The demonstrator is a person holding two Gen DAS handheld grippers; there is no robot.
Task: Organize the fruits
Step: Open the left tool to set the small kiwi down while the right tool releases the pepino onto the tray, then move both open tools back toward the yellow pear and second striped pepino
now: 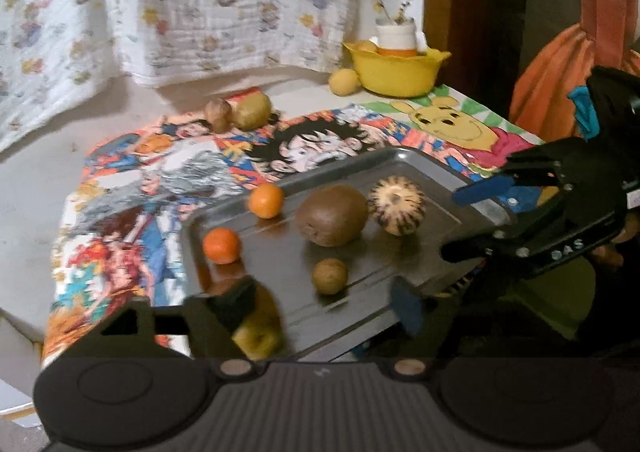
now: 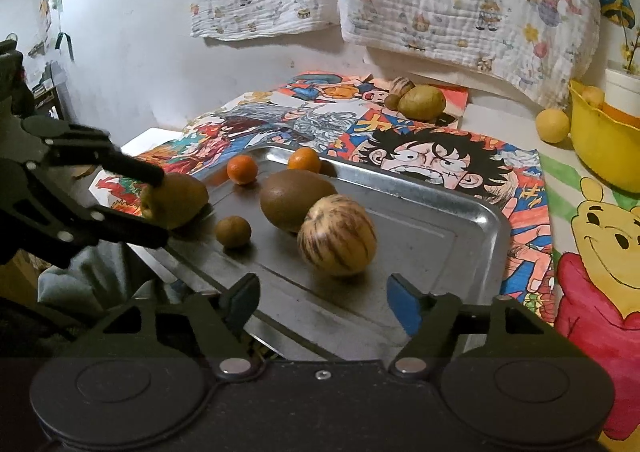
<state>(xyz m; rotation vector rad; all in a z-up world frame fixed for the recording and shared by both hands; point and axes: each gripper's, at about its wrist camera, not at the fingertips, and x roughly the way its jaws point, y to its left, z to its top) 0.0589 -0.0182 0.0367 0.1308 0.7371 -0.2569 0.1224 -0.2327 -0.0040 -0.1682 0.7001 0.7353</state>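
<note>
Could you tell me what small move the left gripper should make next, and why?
Probably lower the yellow-green fruit onto the bare near-left corner of the metal tray and open. The left gripper is shut on it at the tray's edge, beside the small brown fruit, while the right gripper hangs open and empty.

Two oranges (image 2: 242,169) are glowing bright orange on a silver tray (image 2: 440,228), beside a brown kiwi (image 2: 294,199) and a cream, purple-striped melon (image 2: 337,236); a yellow bowl (image 2: 600,147) is sitting on a multicoloured cartoon-print cloth (image 2: 520,187).
</note>
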